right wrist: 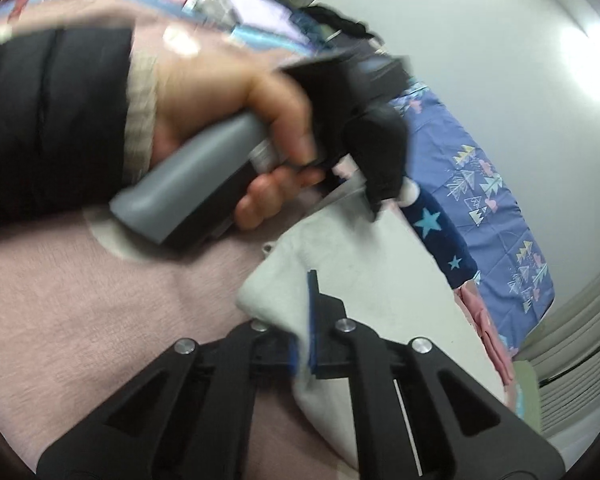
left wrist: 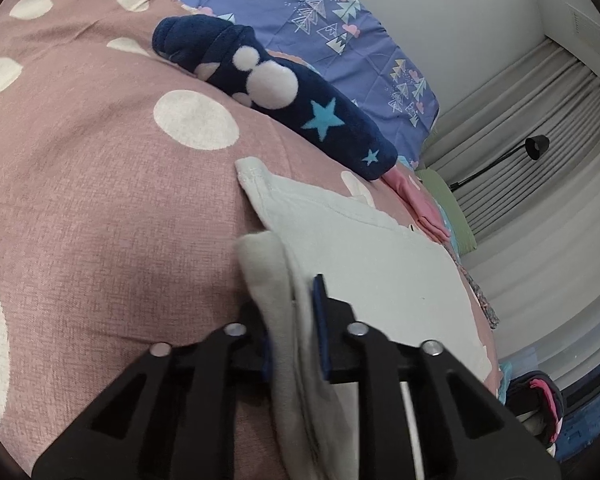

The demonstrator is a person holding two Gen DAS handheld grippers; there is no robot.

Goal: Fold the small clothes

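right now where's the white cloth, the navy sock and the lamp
white cloth [left wrist: 384, 264], left wrist view, flat middle of the fabric
navy sock [left wrist: 300, 108], left wrist view, body near the light blue star
lamp [left wrist: 537, 146], left wrist view, black shade

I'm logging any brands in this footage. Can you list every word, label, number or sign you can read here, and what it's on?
None: no readable text in either view.
White cloth: no tag or print in view.
Navy fleece: only stars and white dots, no letters.
Blue sheet: tree and cloud pattern, no words.
Left gripper, right gripper: no markings visible.
The right wrist view is motion-blurred, so fine print there would be lost.
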